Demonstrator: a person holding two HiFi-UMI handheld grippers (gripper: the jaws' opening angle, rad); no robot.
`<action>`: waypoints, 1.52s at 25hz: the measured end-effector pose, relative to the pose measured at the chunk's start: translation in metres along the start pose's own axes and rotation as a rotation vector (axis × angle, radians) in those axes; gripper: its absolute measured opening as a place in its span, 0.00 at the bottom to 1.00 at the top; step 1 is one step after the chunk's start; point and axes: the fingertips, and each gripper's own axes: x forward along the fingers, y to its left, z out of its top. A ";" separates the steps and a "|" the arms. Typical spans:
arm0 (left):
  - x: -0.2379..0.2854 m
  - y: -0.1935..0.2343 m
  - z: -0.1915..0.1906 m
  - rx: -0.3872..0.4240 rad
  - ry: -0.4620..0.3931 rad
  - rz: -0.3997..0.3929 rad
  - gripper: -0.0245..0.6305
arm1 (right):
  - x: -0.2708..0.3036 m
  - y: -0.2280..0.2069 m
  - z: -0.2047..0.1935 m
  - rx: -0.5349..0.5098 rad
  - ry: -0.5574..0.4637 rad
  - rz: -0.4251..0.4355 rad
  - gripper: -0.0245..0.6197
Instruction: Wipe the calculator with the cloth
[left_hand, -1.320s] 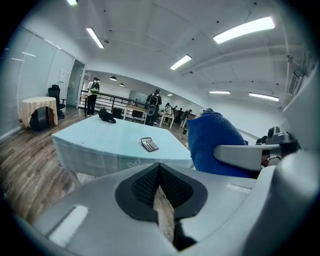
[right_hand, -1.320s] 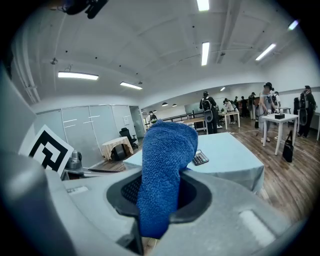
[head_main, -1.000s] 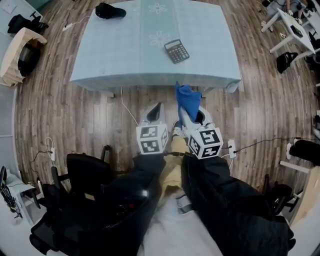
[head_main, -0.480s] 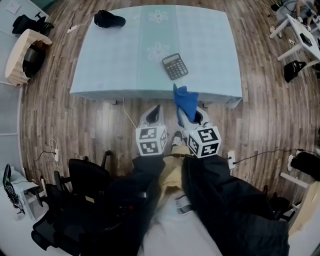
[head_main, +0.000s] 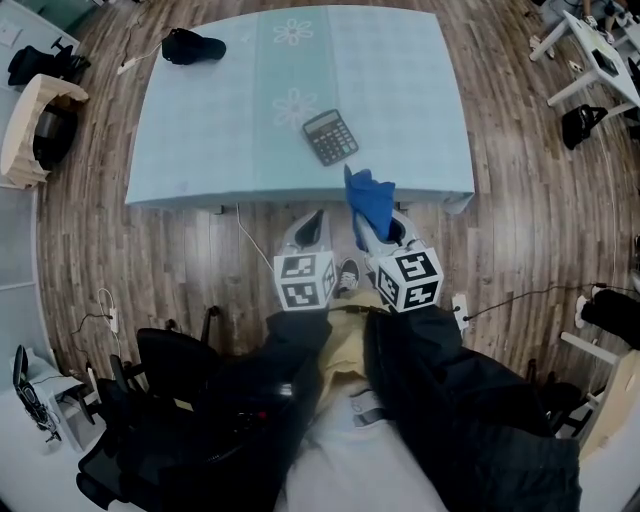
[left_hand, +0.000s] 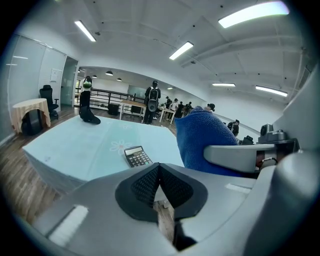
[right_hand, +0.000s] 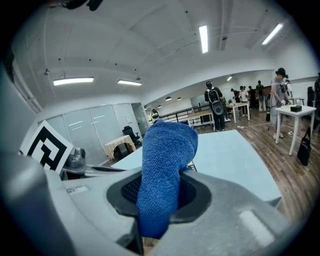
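Gripped the blue cloth (right_hand: 167, 155) in the right gripper's (right_hand: 160, 194) fingers, short of the counter (head_main: 200, 130). Pinched the left gripper's (left_hand: 159, 186) fingers together on nothing. Found the calculator (head_main: 330, 137) flat near the counter's front edge, apart from the cloth. Fitted either an approach to wipe or a withdrawal after wiping.

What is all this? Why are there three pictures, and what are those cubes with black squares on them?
A person stands holding a grabbing tool in each hand. The cubes are parts of those tools. One picture comes from a camera on the person's head, looking down. The other two come from cameras riding on the tools. The right tool pinches a blue cloth. The left tool is shut and holds nothing. In front stands a table with a pale blue cover. On it lie a calculator and, at the far corner, a black thing I cannot make out. The cloth is not touching the calculator.
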 end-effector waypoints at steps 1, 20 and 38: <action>0.002 0.002 -0.001 -0.005 0.007 0.000 0.03 | 0.002 0.000 -0.001 0.000 0.003 0.000 0.18; 0.120 0.027 0.076 0.032 0.055 -0.136 0.03 | 0.091 -0.070 0.052 -0.002 0.023 -0.153 0.18; 0.182 0.125 0.093 -0.024 0.166 -0.135 0.03 | 0.198 -0.086 0.052 0.037 0.159 -0.230 0.18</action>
